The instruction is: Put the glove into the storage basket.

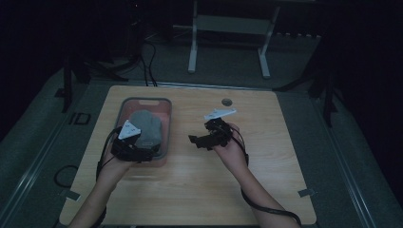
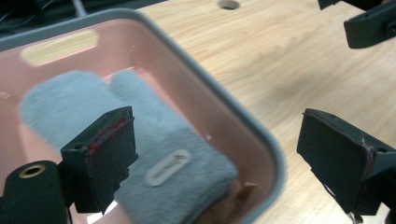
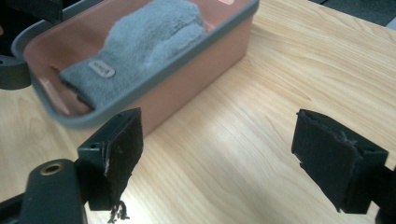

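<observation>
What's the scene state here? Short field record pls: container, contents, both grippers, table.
container: pink bin with grey rim, on the left half of the table
contents: grey mitten lying flat inside, small oval label near its cuff
left gripper: open, nothing between its fingers, one finger over the mitten, the other outside the bin rim
right gripper: open, empty, over bare wood beside the bin
table: light wooden table, round hole near the far edge
</observation>
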